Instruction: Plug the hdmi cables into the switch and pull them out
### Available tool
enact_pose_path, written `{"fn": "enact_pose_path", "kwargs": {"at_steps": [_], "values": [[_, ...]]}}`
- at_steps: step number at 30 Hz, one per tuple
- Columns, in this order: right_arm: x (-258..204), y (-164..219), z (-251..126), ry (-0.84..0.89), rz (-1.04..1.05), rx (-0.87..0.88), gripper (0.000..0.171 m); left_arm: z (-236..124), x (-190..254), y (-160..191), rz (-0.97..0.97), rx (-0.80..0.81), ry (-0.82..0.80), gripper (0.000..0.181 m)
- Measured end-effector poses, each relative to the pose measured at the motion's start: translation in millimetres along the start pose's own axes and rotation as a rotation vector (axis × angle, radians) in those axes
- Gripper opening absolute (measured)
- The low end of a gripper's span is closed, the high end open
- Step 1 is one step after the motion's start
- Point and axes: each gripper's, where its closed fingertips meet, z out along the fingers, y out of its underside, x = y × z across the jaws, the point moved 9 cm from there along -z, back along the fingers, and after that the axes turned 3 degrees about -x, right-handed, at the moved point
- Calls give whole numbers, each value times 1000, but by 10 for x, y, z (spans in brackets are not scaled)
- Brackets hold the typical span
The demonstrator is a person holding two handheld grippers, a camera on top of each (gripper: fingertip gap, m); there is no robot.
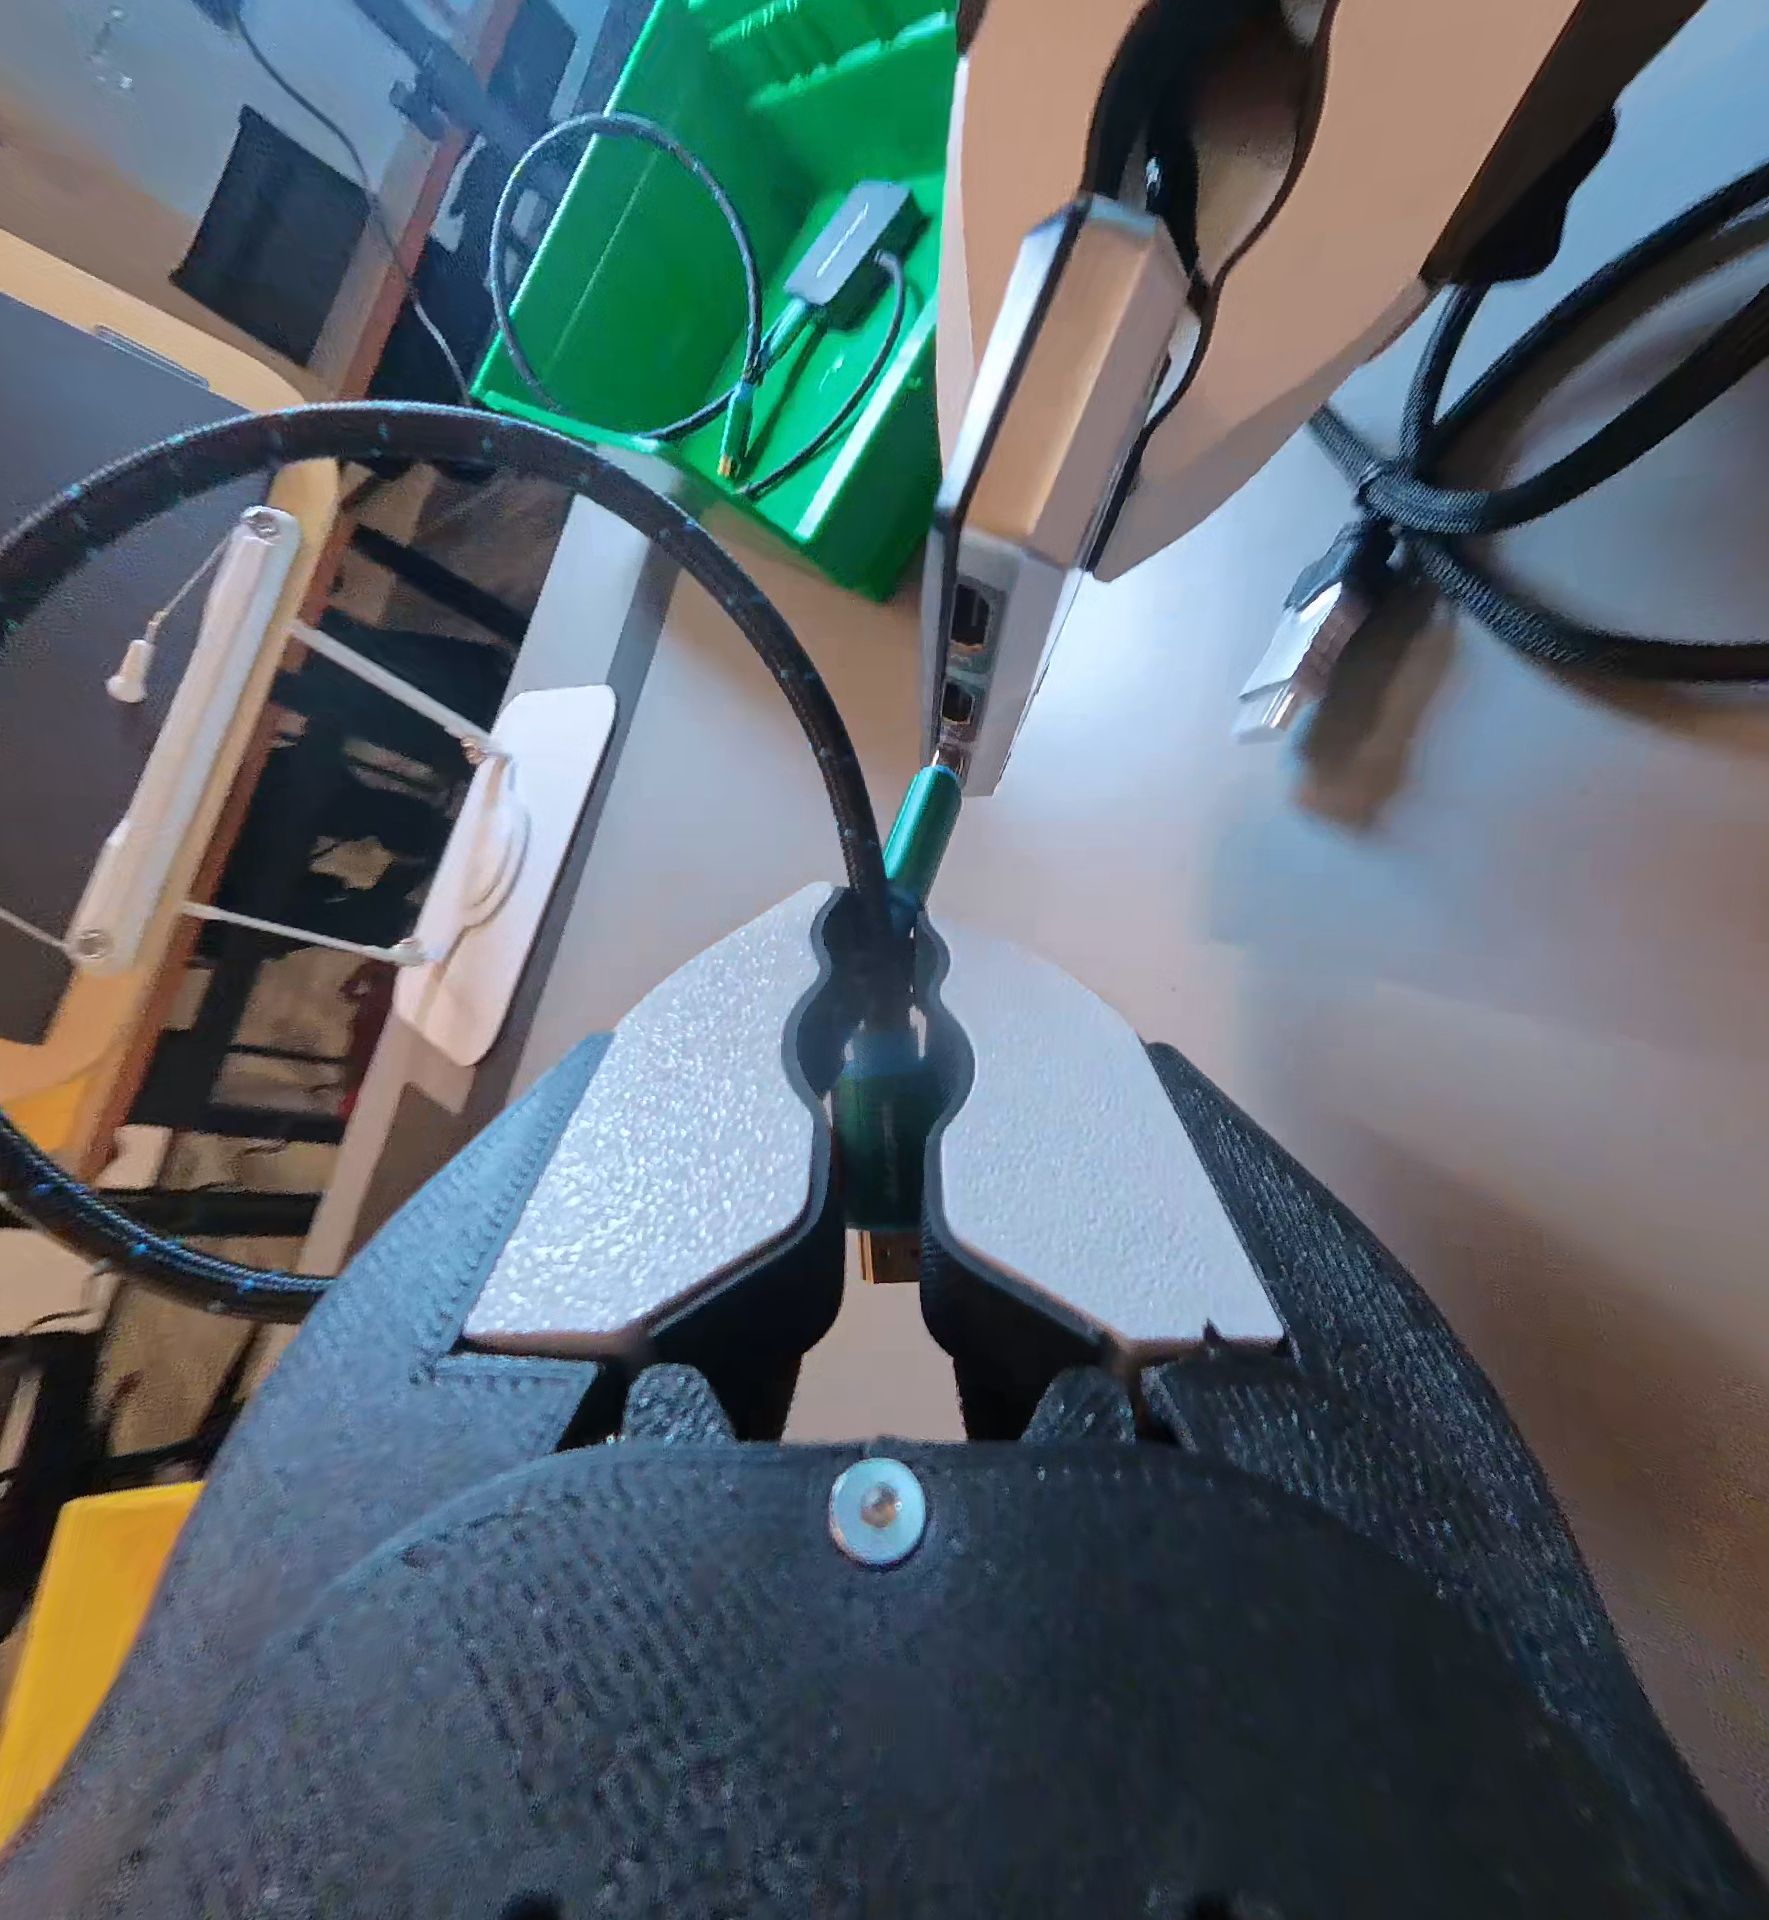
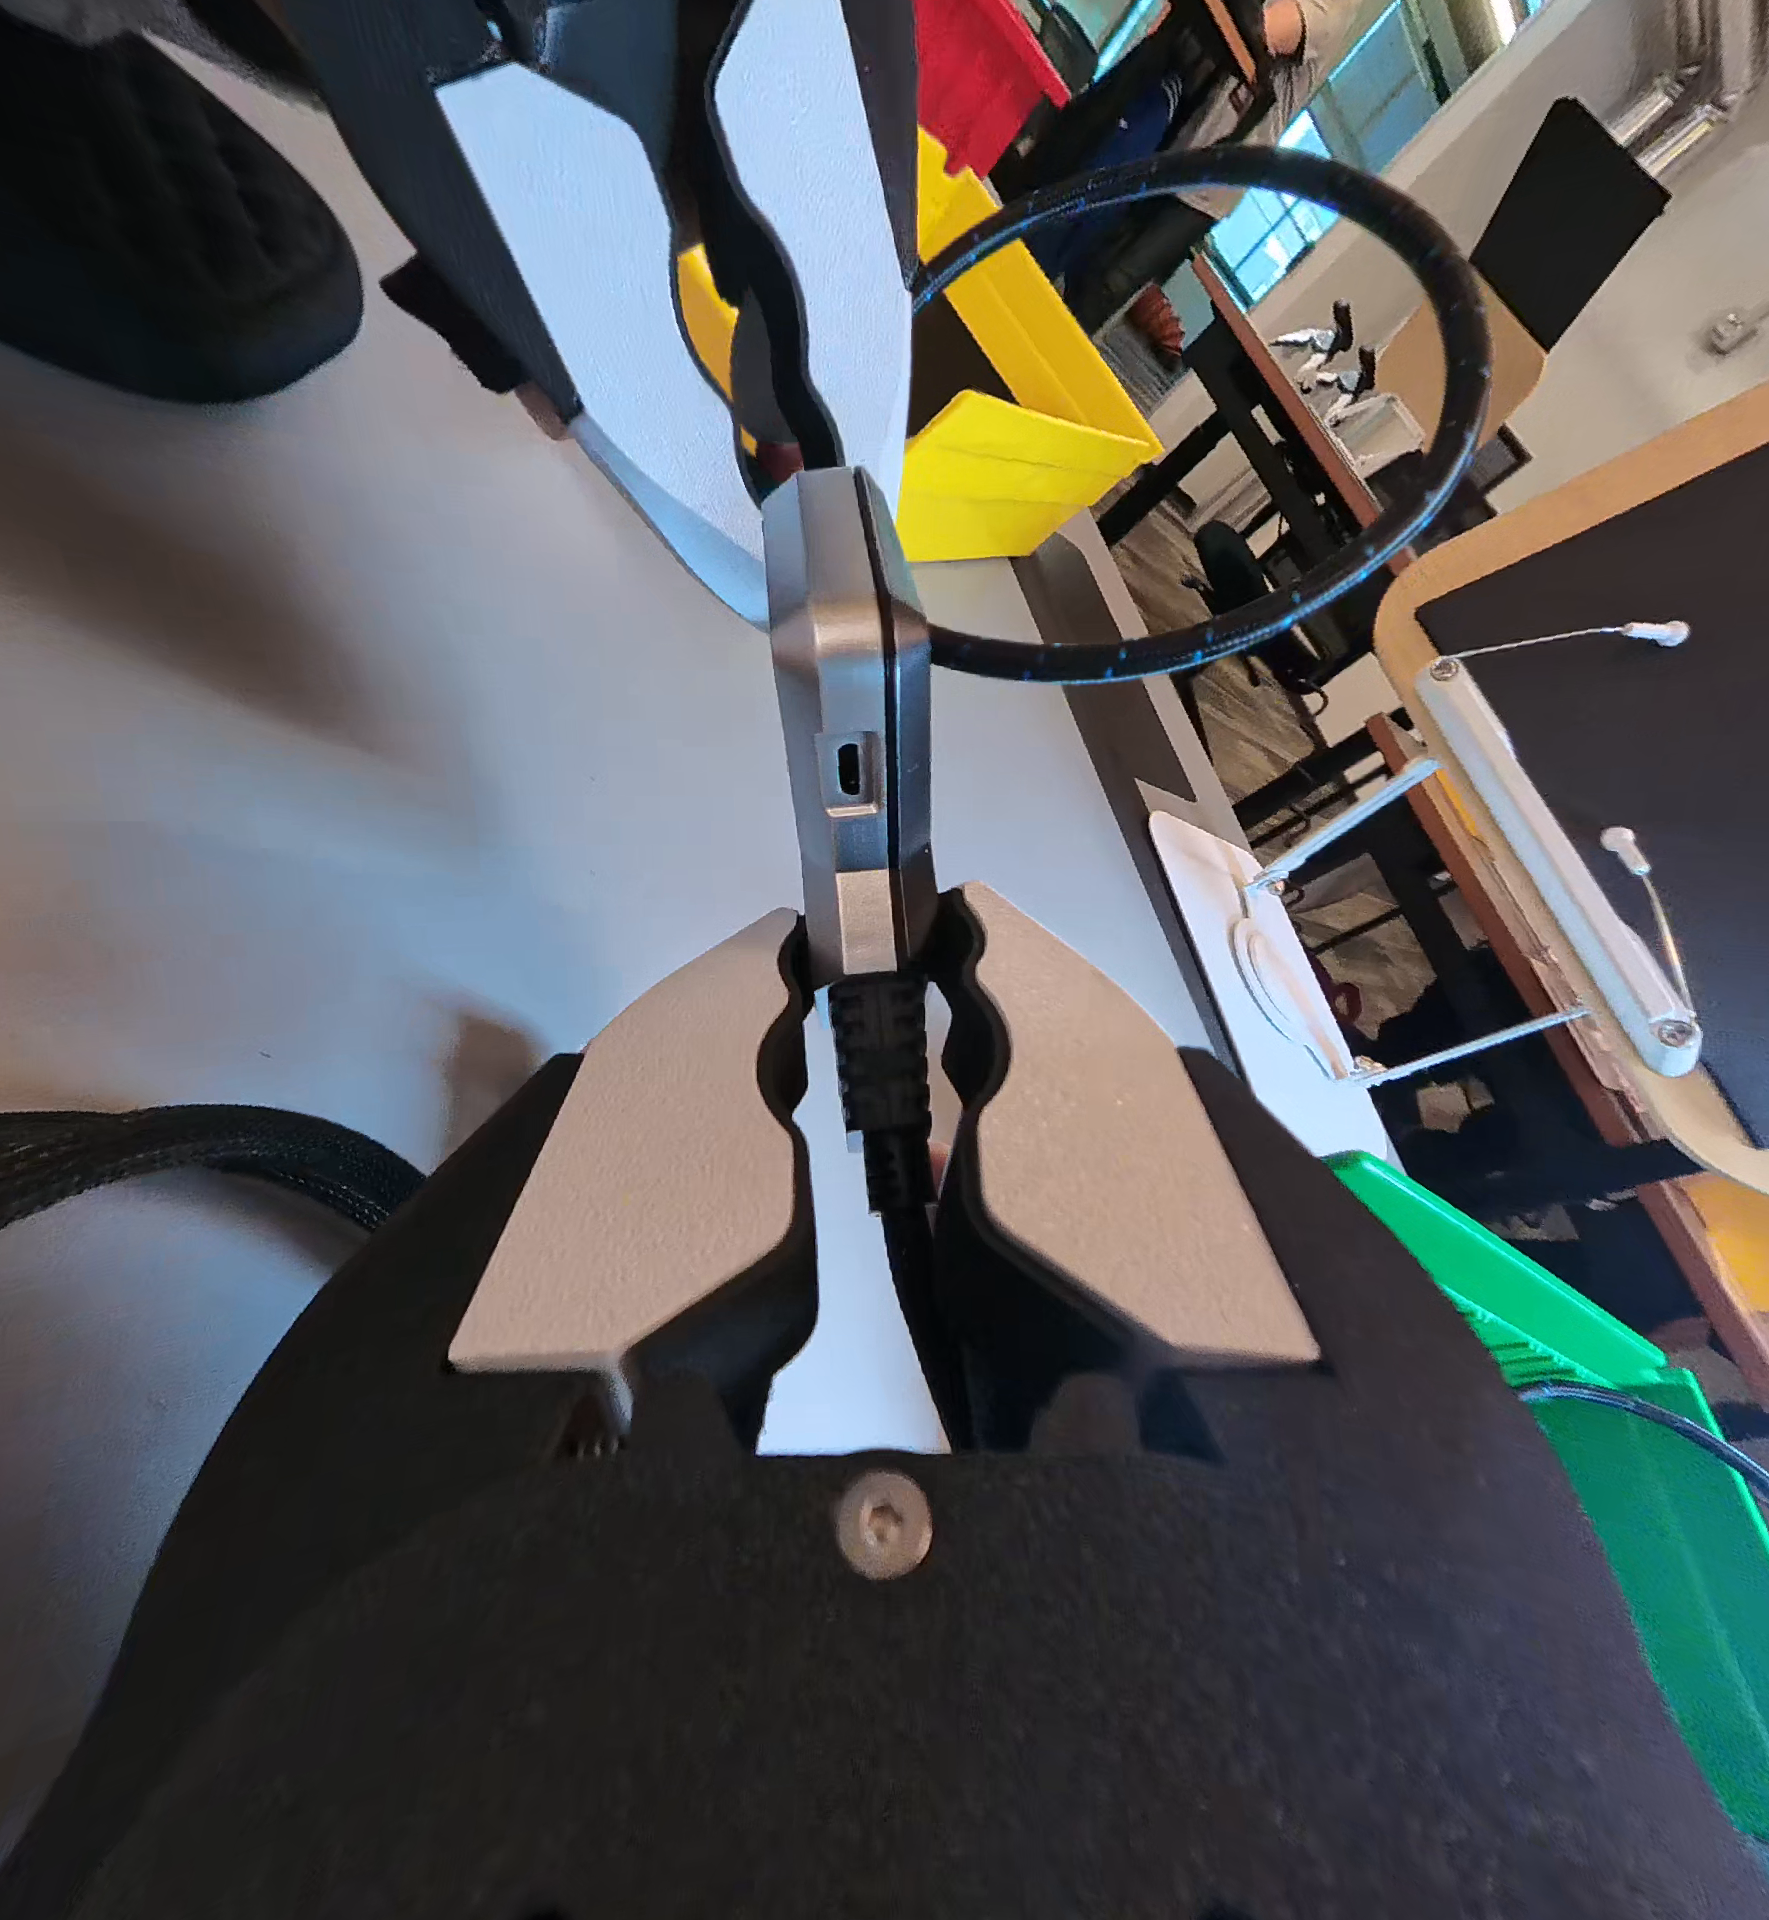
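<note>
Silver switch (image 2: 849,727) pinched by right claw (image 2: 875,935); green-plugged braided cable (image 1: 890,1132) pinched by left claw (image 1: 875,935)

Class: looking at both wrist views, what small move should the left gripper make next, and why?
Probably pull the cable back: the left gripper grips the looped cable, whose green plug sits at the switch, which the right gripper holds.
</note>
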Motion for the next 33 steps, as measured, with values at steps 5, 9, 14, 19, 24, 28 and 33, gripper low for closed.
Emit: {"fn": "enact_pose_path", "kwargs": {"at_steps": [5,9,14,19,24,28,33], "values": [[-25,11,-25,-50,3,39,22,-3,-24,95,-31,66,104,12],[15,-4,-64,-60,43,91,22,-59,-99,125,-109,156,161,12],[37,-6,-82,-65,56,102,22,-64,-116,148,-189,204,203,11],[-29,6,-58,-76,-13,48,22,-10,19,54,-37,76,123,12],[-40,26,-29,-94,-3,37,22,23,16,82,-54,75,156,11],[-40,40,-31,-109,17,42,23,22,32,80,-65,74,168,12],[-5,9,-2,-111,40,24,23,-13,-33,112,-92,94,207,17]]}}
